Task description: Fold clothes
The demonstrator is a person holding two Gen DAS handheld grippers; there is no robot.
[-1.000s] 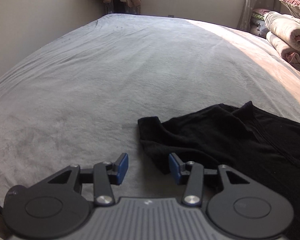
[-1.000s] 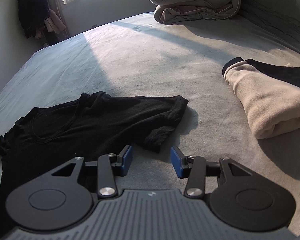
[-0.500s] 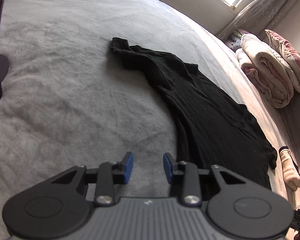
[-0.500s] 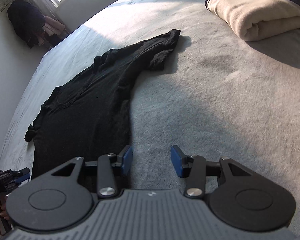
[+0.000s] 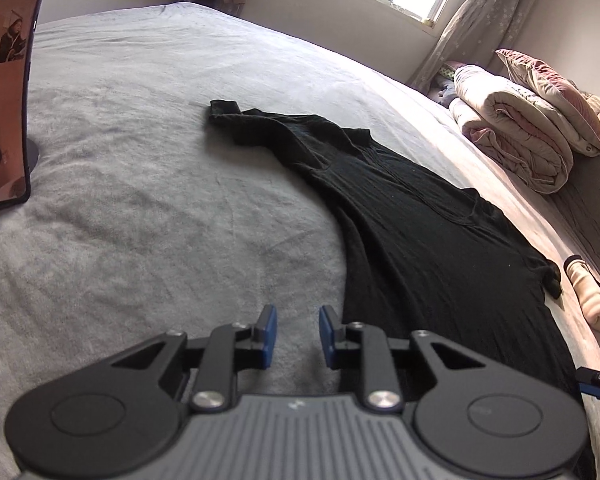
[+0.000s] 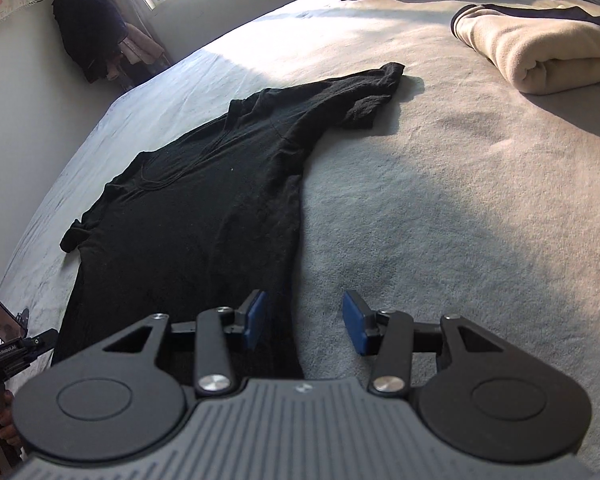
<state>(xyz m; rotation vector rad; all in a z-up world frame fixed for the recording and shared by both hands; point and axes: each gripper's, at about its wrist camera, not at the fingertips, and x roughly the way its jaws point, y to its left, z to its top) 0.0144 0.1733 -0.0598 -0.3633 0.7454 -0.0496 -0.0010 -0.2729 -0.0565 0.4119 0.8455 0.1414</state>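
Note:
A black short-sleeved shirt (image 5: 412,232) lies spread flat on the grey bed cover (image 5: 160,208), collar end far, hem near. My left gripper (image 5: 298,336) hovers open over the cover just left of the shirt's near left edge, holding nothing. In the right wrist view the same shirt (image 6: 204,216) runs from the near left to a sleeve at the upper middle. My right gripper (image 6: 302,322) is open at the shirt's near right edge, its left finger over the black cloth and its right finger over bare cover.
A phone on a stand (image 5: 4,100) shows a picture at the left. A rolled quilt and pillow (image 5: 528,136) lie at the far right. A folded cream garment with a dark trim (image 6: 540,56) rests right of the shirt. Clothes hang by the window (image 6: 92,36).
Both grippers have pulled back from the sleeves to the shirt's hem end, so the whole shirt now shows. The left jaws stand a little narrower than a second ago; the right's have widened.

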